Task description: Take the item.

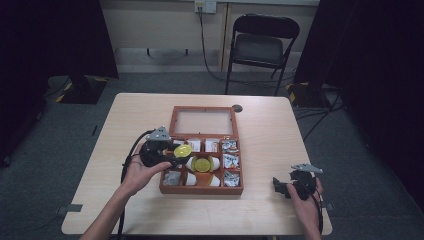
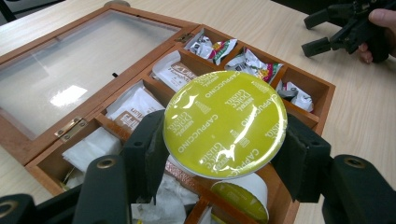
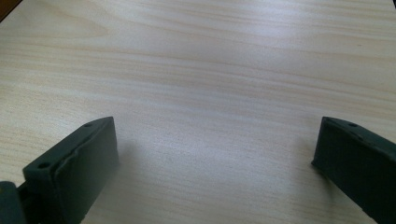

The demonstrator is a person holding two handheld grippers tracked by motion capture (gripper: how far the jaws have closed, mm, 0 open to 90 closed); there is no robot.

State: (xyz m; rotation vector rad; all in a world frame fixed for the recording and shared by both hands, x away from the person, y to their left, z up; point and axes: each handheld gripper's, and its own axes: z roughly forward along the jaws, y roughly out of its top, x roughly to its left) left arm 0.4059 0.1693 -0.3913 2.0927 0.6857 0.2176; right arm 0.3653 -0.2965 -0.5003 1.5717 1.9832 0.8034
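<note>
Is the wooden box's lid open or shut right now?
Open. The glass-paned lid lies flat behind the wooden box, leaving its compartments of packets and capsules uncovered.

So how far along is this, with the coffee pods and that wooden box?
Done: the wooden box lies open, its compartments holding sachets, and one yellow-lidded pod sits inside. In hand: the left hand-held gripper is clamped on a cappuccino pod above the box. Left: setting that pod down somewhere. The right hand-held gripper is open over bare table.

The left gripper (image 1: 172, 152) is clamped, its hand (image 1: 137, 172) reaching forward. The right gripper (image 3: 215, 158) rests low with jaws wide apart.
</note>
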